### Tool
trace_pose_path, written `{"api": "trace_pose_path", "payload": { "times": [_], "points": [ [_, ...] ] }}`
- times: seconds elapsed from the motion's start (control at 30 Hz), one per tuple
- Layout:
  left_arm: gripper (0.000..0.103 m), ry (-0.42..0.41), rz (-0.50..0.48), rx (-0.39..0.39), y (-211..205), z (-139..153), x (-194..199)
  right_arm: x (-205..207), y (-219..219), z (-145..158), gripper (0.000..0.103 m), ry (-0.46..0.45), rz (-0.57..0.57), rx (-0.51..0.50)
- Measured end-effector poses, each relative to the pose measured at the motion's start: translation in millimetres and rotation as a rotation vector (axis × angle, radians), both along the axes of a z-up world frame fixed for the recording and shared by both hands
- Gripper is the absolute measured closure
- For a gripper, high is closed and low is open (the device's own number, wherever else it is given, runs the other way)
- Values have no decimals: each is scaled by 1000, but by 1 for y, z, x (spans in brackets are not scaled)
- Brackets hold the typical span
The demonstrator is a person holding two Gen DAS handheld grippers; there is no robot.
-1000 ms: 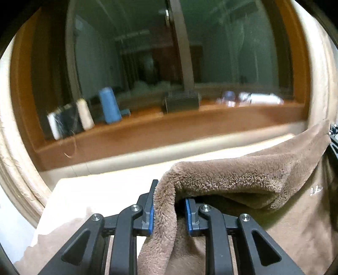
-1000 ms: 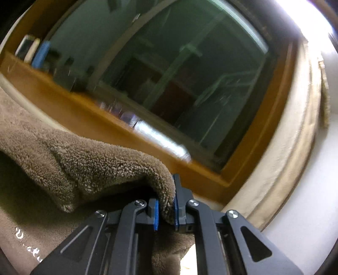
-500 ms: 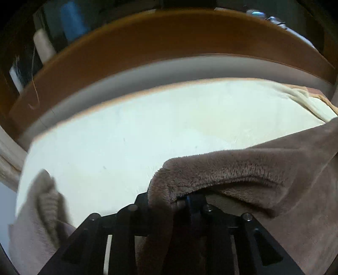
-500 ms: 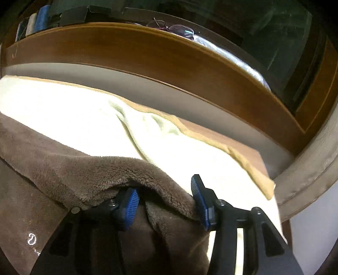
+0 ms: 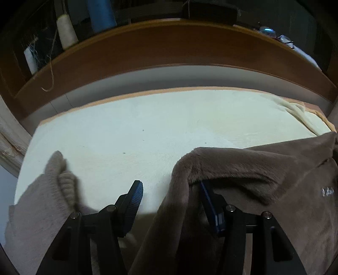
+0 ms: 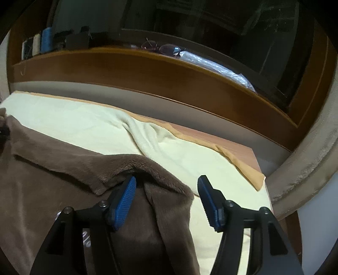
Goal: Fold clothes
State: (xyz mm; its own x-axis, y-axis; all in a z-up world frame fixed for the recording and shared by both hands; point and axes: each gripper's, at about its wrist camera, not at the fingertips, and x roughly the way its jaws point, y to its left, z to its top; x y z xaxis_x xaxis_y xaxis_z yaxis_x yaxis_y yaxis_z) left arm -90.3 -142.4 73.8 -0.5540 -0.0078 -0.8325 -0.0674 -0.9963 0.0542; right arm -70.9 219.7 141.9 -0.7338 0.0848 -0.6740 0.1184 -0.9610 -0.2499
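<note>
Cream blanket (image 5: 147, 131) covers the desk (image 6: 238, 148), whose bare wood shows only at the far right corner. On it lies one brown fleece garment (image 6: 52, 179), its folded top edge running between both grippers – lower part cut off by the frame, white embroidered lettering (image 5: 327, 191) too small to read. A second, lighter knit piece (image 5: 42, 201) sits at the left edge of the left wrist view, blurred and partly out of frame.

Left gripper (image 5: 172, 198): jaws have just been opening, now approx. half apart; fleece corner drapes between them, over the right finger, clear of the left pad – not pinched. Right gripper (image 6: 166, 198): also just opening, wide apart; fleece fold lies between the jaws, lapping over the left pad but clear of the right one.

Behind, a wooden sill (image 6: 147, 69) carries three thread cones (image 5: 101, 14) – blue, cream, white – plus one pair of glasses (image 6: 162, 47); other dark items unclear.
</note>
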Motion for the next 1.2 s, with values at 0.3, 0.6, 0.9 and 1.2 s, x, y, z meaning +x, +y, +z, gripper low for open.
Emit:
{"api": "trace_pose_path", "payload": {
  "times": [0.3, 0.6, 0.9, 1.2],
  "points": [
    [46, 87, -11, -29, -7, 62, 32, 24, 3, 58, 36, 20, 21, 38],
    [38, 45, -173, 28, 37, 72, 37, 14, 1, 106, 31, 64, 62, -153],
    [38, -165, -247, 106, 72, -19, 20, -27, -35, -23, 31, -275, 205, -255],
    [38, -227, -257, 299, 82, -32, -33, -70, -50, -65, 30, -403, 308, -385]
  ]
}}
